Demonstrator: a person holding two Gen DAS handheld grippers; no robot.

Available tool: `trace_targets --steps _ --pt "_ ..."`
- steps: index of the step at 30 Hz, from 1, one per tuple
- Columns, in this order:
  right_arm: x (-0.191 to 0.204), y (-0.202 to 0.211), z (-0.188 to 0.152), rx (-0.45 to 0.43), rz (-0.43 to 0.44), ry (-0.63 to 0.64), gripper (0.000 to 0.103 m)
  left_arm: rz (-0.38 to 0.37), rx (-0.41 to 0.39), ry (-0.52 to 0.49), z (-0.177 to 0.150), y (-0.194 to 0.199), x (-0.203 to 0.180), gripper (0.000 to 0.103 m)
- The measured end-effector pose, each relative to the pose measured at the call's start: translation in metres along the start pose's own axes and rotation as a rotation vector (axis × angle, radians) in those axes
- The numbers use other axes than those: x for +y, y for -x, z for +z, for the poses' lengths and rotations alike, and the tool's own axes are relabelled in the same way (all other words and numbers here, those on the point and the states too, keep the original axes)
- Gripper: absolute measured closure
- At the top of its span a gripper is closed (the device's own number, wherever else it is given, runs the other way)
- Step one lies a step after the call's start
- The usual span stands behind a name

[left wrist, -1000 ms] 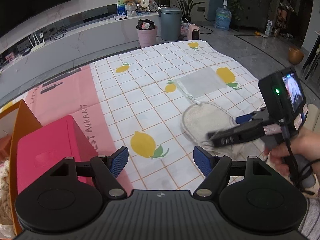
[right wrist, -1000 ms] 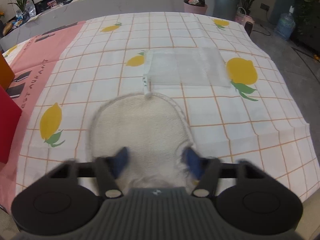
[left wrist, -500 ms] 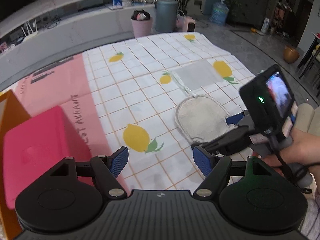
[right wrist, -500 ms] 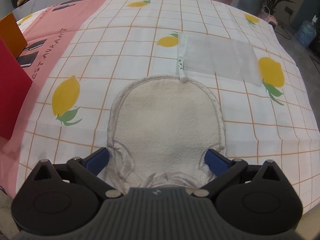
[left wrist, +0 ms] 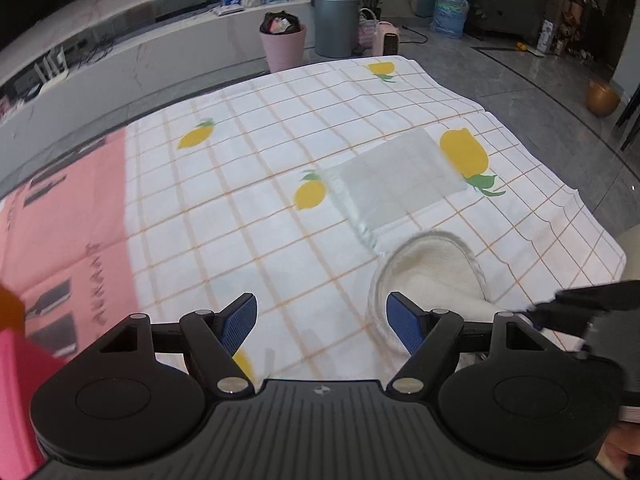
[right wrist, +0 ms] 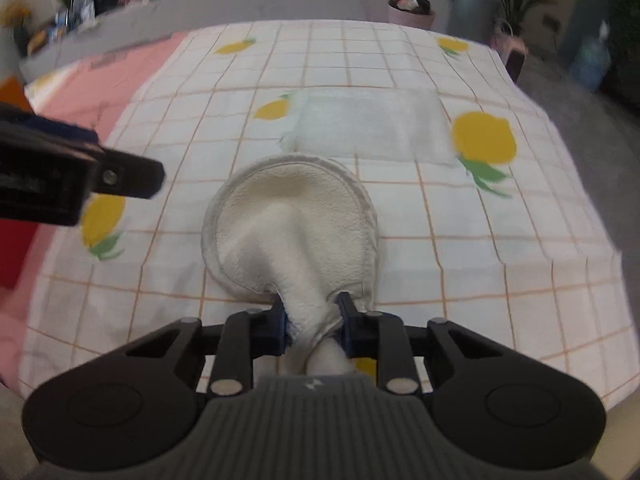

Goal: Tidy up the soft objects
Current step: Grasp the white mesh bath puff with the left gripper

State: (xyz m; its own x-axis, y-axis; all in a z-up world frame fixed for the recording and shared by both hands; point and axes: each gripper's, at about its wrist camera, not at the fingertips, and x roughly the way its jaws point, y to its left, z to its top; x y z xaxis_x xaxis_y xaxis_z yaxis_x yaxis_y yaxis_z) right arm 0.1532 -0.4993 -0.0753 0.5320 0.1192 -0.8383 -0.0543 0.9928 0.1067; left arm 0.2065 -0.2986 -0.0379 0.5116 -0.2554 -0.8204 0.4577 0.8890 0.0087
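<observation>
A cream fleece mitt (right wrist: 292, 216) lies on the lemon-print tablecloth (right wrist: 460, 248), its near end bunched up. My right gripper (right wrist: 312, 320) is closing its jaws on that bunched end, and the blue pads press the fleece from both sides. Just beyond the mitt lies a flat translucent mesh bag (right wrist: 368, 128). In the left wrist view my left gripper (left wrist: 320, 320) hovers open over bare cloth with nothing between its fingers. Its right finger sits at the left rim of the mitt (left wrist: 432, 276), with the mesh bag (left wrist: 396, 184) beyond. One left-gripper finger (right wrist: 120, 176) reaches in from the left.
A pink box (left wrist: 16, 380) and an orange box (left wrist: 8, 312) stand at the left edge, on the cloth's pink part. Past the table's far edge are a pink bin (left wrist: 282, 46) and a grey bin (left wrist: 334, 20). The table's right edge (left wrist: 600, 232) drops to the floor.
My right gripper went from wide open around the mitt to closed on its near end, bunching the fleece. My left gripper moved right towards the mitt, and the pink box slid to the view's edge.
</observation>
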Motion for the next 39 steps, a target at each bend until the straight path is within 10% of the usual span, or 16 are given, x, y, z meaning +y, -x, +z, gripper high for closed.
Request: trace_targets --steps 12,28,36,39 --pt "-0.053 0.032 -0.041 -0.203 -0.017 -0.183 0.079 -0.025 -0.079 -0.056 0.024 -0.054 -0.038 0.015" --pt "-0.067 0.027 -0.054 -0.221 -0.009 -0.218 0.075 -0.056 0.0 -0.741 0.065 -0.106 -0.093 0.015" --pt "-0.069 0.025 -0.056 -0.227 0.005 -0.215 0.071 -0.302 0.219 -0.686 0.101 -0.144 -0.072 0.012" --pt "-0.068 0.025 -0.057 -0.229 0.003 -0.207 0.071 -0.283 0.191 -0.71 0.109 -0.151 -0.074 0.011"
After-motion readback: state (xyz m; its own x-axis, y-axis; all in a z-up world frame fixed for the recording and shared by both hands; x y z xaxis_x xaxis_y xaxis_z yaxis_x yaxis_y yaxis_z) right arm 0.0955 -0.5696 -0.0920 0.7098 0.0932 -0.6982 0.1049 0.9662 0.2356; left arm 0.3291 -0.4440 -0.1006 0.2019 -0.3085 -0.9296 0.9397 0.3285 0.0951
